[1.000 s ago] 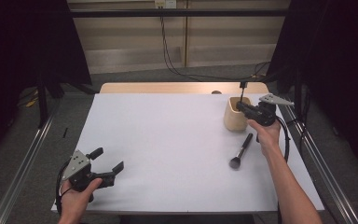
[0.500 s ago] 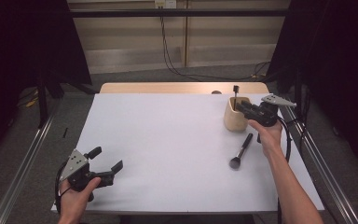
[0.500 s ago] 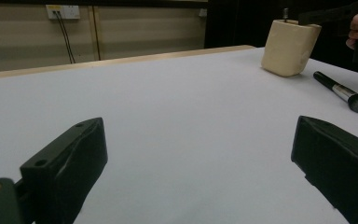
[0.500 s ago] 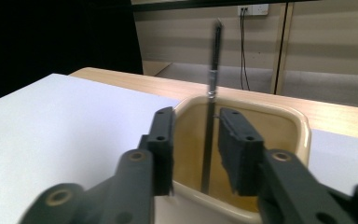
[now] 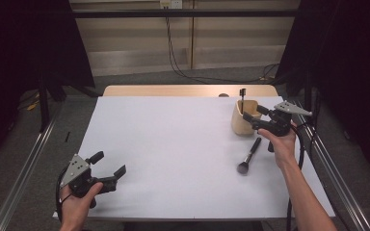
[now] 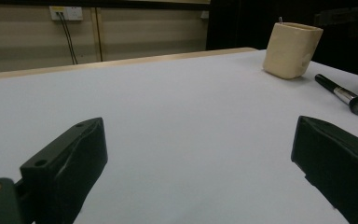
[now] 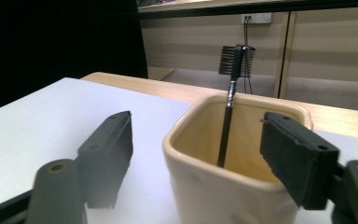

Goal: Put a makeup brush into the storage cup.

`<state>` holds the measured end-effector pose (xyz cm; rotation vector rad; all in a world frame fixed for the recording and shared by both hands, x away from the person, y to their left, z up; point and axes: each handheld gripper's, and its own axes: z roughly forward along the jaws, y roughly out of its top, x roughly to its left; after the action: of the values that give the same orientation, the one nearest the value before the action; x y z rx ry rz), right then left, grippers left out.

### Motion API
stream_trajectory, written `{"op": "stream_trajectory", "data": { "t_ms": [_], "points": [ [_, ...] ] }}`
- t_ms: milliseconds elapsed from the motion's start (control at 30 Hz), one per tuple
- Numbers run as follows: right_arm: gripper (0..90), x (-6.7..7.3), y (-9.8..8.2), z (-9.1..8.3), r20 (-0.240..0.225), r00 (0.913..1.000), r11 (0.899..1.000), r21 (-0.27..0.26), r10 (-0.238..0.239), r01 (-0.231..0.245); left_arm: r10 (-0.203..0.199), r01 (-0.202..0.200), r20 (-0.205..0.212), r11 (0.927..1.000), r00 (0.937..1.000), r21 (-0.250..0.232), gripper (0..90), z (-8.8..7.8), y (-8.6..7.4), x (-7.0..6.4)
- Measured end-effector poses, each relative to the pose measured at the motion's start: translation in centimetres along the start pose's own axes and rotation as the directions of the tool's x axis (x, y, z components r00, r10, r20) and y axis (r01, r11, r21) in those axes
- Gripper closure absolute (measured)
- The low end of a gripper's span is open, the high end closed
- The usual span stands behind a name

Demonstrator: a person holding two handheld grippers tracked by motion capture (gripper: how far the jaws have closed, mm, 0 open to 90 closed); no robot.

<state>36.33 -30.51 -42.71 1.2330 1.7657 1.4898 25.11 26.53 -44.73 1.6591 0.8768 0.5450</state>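
White table [image 5: 173, 144] with beige cup [image 5: 243, 126] and makeup brush [image 5: 248, 155]

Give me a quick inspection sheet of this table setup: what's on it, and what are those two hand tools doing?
Surface: white table, bare in the middle.
Job's things: beige cup with a slim comb brush standing inside; makeup brush lying flat beside it.
Clutter: nothing seen.
Grippers: left gripper open, resting at the near corner; right gripper open at the cup, jaws just opened, nothing between them.
Cables: black cable trailing from right gripper; wall cables.
Surroundings: dark curtains, floor rails.
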Motion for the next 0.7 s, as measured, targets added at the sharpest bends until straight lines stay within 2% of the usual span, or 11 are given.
{"op": "stream_trajectory", "data": {
  "t_ms": [133, 200, 300, 433, 533, 633, 700],
  "points": [
    [11.2, 0.7, -0.2, -0.7, 0.005, 0.9998, 1.0, -0.001, -0.021, 0.021, -0.004, 0.004, 0.009, 1.0, 1.0, 0.0, 3.6, 0.0, 0.0, 0.0],
    [7.5, 0.8, -0.4, -1.0, 0.011, 0.9998, 1.0, -0.002, -0.019, 0.019, -0.004, 0.004, 0.001, 1.0, 1.0, 0.009, 3.7, 0.0, 0.0, -0.1],
    [3.3, 1.1, -0.8, -1.7, 0.005, 0.9999, 1.0, -0.003, -0.012, 0.012, 0.015, -0.015, 0.015, 0.9998, 0.9998, 0.011, 3.7, -0.1, 0.1, -0.4],
    [0.4, 1.5, -1.5, -2.4, -0.009, 0.9994, 0.999, 0.005, -0.032, 0.032, 0.016, -0.016, 0.012, 0.9998, 0.9998, 0.009, 3.7, -0.1, 0.1, -0.2],
    [0.5, 2.0, -1.6, -3.0, -0.023, 0.9995, 1.0, 0.014, -0.02, 0.021, 0.007, -0.007, 0.009, 1.0, 0.9999, 0.001, 3.7, -0.2, 0.1, -0.3],
    [0.1, 2.4, -1.9, -3.6, -0.043, 0.999, 1.0, 0.015, -0.009, 0.01, 0.032, -0.032, 0.014, 0.9995, 0.9994, 0.004, 3.7, -0.2, 0.2, -0.5],
    [0.2, 2.7, -2.1, -4.0, -0.035, 0.9991, 0.999, 0.022, -0.025, 0.025, 0.045, -0.045, 0.019, 0.9989, 0.9988, 0.01, 3.7, -0.1, 0.2, -0.6]
  ]
}}
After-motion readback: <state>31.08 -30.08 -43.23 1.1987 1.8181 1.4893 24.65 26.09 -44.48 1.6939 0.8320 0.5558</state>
